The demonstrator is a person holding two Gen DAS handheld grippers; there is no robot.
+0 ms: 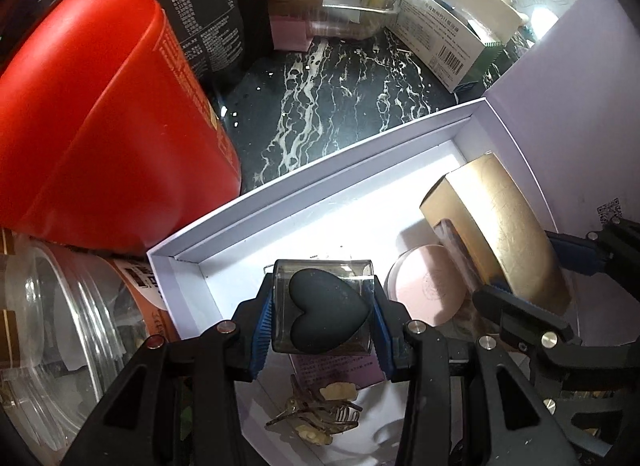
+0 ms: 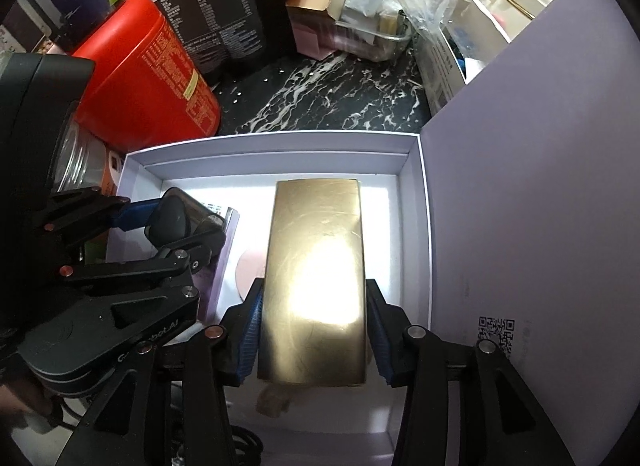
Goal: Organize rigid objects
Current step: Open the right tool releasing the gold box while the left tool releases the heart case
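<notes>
While both grippers hang over the white box (image 1: 304, 185), each one carries an item between its blue pads. Inside the left gripper (image 1: 322, 316), a smoky clear case (image 1: 320, 278) with a black heart (image 1: 326, 312) on its face sits squarely between the 2 jaws, which press on its 2 side walls; the case is held above the box's floor, toward the box's near-left part. Inside the right gripper (image 2: 312, 330), a long gold box (image 2: 316, 266) lies lengthwise between the jaws, which pinch its 2 long sides near its rear end, its front end reaching toward the box's far wall. Beneath these, on the box's floor, rest a round pink compact (image 1: 424, 290), partly under the gold box, a lilac printed card (image 1: 332, 370) and a gold hair claw (image 1: 316, 414). Hinged at the box's right side, the lilac lid (image 2: 540, 185) stands open, with a QR code (image 2: 496, 330). Beyond the box's far wall lies black marbled tabletop (image 1: 340, 105). Left of the box stand a red canister (image 1: 108, 125) and a clear plastic jar (image 1: 52, 330).
</notes>
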